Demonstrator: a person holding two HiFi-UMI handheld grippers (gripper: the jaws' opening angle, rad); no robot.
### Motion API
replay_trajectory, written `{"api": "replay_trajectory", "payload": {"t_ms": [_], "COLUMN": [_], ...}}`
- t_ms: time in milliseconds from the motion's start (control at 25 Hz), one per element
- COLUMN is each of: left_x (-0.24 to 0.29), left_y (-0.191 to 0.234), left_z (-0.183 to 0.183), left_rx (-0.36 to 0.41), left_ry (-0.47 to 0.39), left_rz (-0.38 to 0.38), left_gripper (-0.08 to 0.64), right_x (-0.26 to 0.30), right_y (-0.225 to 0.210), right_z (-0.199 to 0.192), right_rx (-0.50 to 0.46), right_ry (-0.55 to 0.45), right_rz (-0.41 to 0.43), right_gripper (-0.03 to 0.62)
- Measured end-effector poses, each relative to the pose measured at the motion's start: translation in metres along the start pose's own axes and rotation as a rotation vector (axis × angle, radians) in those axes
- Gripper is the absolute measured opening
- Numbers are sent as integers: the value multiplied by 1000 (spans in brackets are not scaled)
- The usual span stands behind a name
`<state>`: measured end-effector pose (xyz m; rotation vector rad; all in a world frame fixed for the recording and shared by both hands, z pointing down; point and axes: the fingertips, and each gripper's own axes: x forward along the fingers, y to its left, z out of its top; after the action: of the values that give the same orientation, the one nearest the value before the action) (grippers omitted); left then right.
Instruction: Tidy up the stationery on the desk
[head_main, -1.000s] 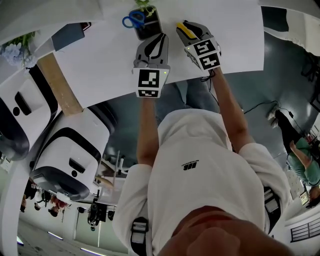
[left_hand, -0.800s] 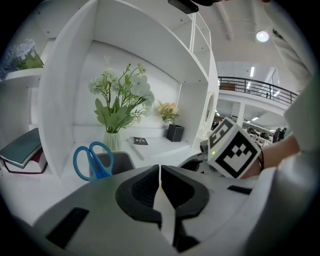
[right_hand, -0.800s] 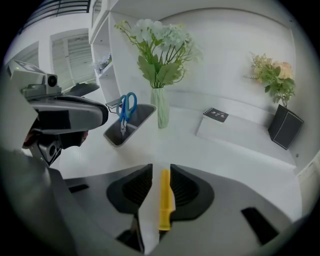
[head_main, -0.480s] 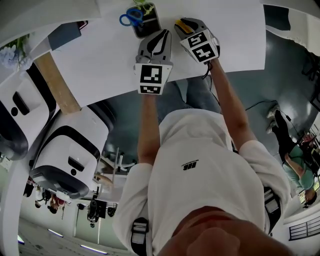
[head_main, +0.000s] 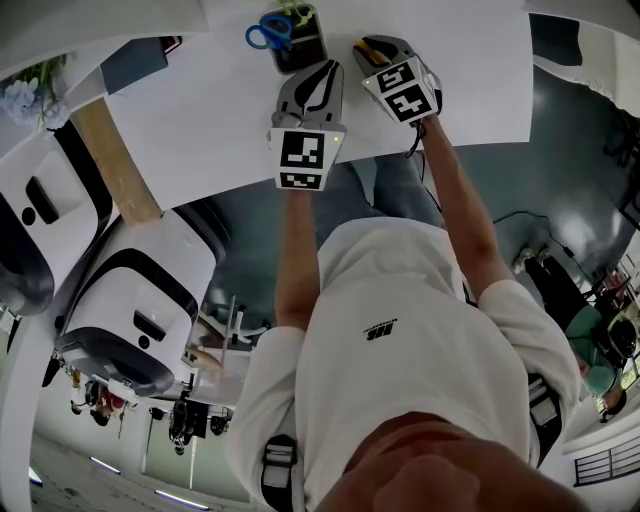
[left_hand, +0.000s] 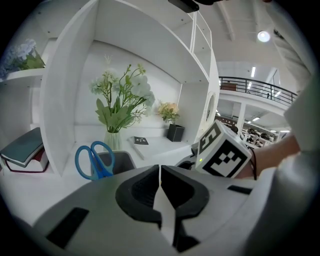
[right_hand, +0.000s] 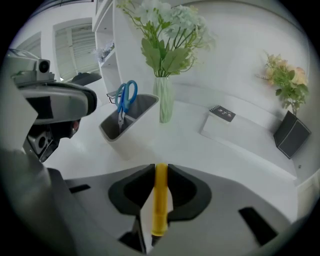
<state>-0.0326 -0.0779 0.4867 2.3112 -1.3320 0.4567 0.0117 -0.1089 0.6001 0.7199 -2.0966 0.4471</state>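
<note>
As jaws close, right gripper (right_hand: 160, 169) clamps yellow pen (right_hand: 160, 205).

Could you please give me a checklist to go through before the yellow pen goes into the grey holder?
1. Right gripper holds the yellow pen: ok; its jaws have just been closing and the pen sits between them.
2. Left gripper empty: ok; jaws together.
3. Grey holder has room: ok; only the blue scissors show inside.
4. Vase beside the holder, clear of the path: cannot tell.
5. Pen off the desk: cannot tell.
</note>
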Motion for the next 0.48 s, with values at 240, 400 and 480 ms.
{"api": "replay_trajectory", "payload": {"t_ms": [240,400,480], "left_x": [-11,-19,-24], "left_y": [7,12,15], "left_z": [7,11,14], "left_rx": [-6,-11,-14], "left_ry": [-19,-33,-42], "left_rz": [20,38,49], "left_gripper": [0,0,0], "right_x": [-35,-59,-70], "right_y": [2,4,7], "right_z": [33,56,68], "right_rx": [13,38,54], "right_ry": [-114,-206,-250], "right_rz": [-18,-12,1], "right_gripper": [63,61,61]}}
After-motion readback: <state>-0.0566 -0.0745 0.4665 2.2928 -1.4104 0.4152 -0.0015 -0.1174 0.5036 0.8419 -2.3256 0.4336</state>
